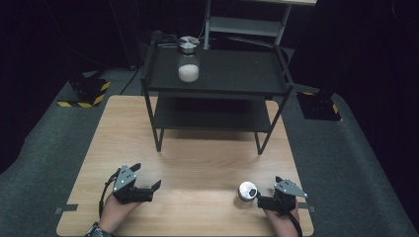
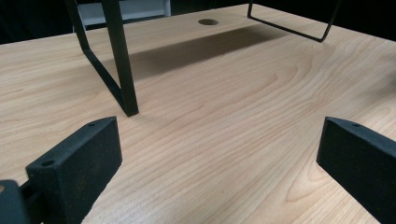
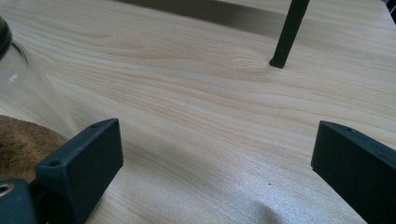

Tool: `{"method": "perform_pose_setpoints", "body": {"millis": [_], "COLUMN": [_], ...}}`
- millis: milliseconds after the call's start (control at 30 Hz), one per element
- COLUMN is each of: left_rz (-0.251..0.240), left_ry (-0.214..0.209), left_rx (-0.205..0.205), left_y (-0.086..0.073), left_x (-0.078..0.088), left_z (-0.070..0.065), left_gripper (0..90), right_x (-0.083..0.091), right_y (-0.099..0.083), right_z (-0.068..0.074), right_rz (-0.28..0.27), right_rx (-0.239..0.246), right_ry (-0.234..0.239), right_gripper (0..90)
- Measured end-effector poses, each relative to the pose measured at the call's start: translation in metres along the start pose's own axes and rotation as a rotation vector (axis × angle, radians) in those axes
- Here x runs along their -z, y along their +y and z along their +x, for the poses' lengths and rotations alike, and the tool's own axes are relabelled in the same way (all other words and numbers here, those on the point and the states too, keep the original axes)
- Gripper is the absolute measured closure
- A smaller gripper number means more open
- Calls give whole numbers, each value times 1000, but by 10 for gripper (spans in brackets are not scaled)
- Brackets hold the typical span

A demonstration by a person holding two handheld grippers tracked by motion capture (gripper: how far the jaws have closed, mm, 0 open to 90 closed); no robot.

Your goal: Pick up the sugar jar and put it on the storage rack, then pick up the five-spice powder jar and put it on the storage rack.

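We hold the left hand-held gripper (image 1: pixel 140 183) and the right hand-held gripper (image 1: pixel 266 196) spread and empty near the desk (image 1: pixel 197 163)'s front edge. A small jar (image 1: pixel 246 191) stands just beside the right one; probably we should square its jaws around it before closing.

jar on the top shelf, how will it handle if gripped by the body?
The jar looks like clear glass, so probably rigid, slick and breakable. White fill sits low under a metal lid, so likely bottom-weighted and steady upright. It appears round, so it would probably roll if tipped.
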State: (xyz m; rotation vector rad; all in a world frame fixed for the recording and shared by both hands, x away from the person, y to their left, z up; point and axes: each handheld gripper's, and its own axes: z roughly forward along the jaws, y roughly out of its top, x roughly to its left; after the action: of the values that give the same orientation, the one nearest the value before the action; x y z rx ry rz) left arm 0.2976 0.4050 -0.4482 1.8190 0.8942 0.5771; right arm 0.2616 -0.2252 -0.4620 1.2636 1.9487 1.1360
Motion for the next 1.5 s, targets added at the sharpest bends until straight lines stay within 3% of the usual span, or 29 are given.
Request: {"method": "perform_pose_setpoints", "body": {"millis": [100, 233, 600, 833, 1033, 1500], "left_rz": [-5, -53, -89, -70, -71, -72], "left_ry": [3, 1, -23, -29, -27, -38], "left_rx": [4, 25, 58, 55, 20, 26], "left_y": [-7, -21, -31, -31, -32, -33], "left_x": [1, 4, 10, 10, 9, 11], "left_z": [0, 2, 8, 7, 2, 3], "left_gripper": [2, 3, 2, 2, 2, 2], "right_x": [0, 0, 0, 1, 1, 5], "right_y": [0, 0, 1, 0, 0, -7], "right_z": [0, 1, 3, 4, 3, -1], "right_rz": [-1, -1, 6, 2, 1, -31], "right_rx": [0, -1, 5, 6, 5, -28], "right_ry": [-2, -3, -7, -7, -3, -3], "right_gripper": [19, 19, 19, 19, 19, 15]}}
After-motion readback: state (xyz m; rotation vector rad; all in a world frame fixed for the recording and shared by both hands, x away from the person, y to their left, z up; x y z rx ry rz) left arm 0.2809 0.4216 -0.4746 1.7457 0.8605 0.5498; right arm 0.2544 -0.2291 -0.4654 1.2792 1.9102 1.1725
